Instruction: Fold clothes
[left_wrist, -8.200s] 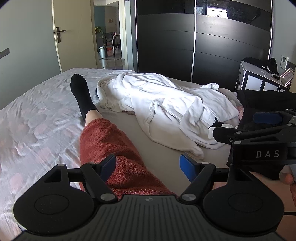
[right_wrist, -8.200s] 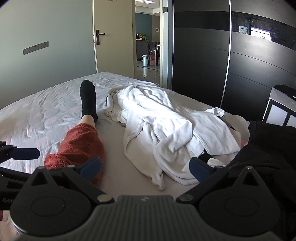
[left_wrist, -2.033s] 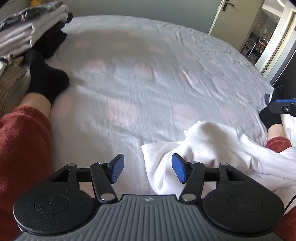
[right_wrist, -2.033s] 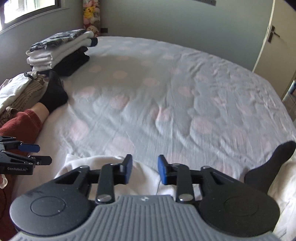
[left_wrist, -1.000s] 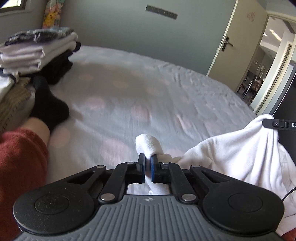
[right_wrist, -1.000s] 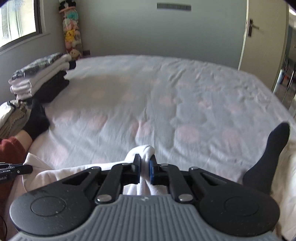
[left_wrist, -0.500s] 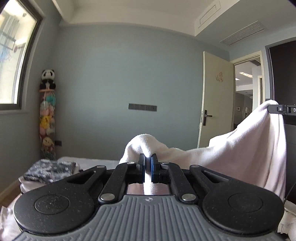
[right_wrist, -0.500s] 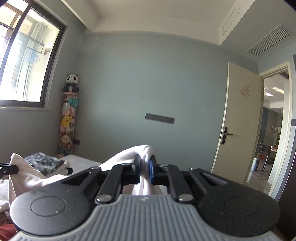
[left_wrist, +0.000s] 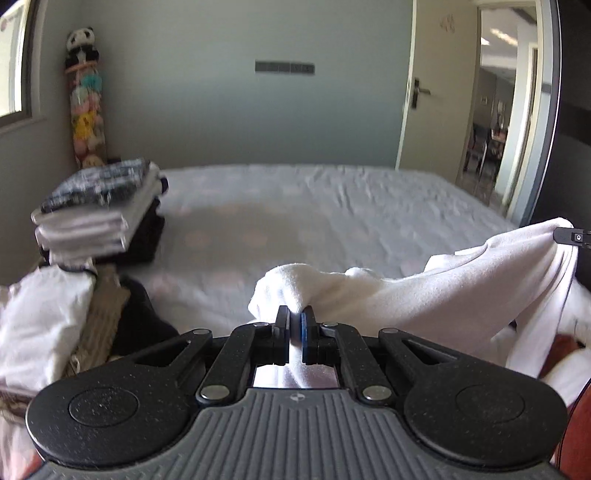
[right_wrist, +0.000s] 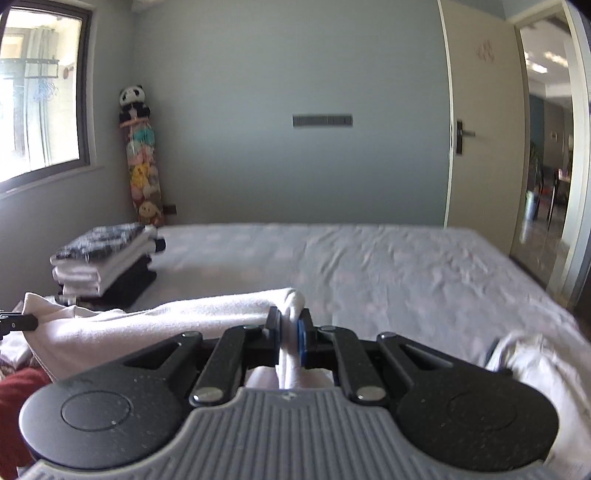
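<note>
In the left wrist view, the left gripper (left_wrist: 295, 323) is seen pinched on a bunched edge of the white terry-cloth garment (left_wrist: 424, 295), which is held stretched above the pale sheeted bed (left_wrist: 332, 206).

In the right wrist view, the right gripper (right_wrist: 290, 332) is clamped on the garment's other end (right_wrist: 166, 321). Though blurred, the span looks taut; it should be kept level and lowered flat onto the bed.

left claw (left_wrist: 295, 320): jaws closed, pinching white fabric, held level, facing forward | right claw (right_wrist: 290, 330): jaws closed, pinching white fabric, held level | both raised, well apart, each claw's tip visible at the other view's edge
</note>
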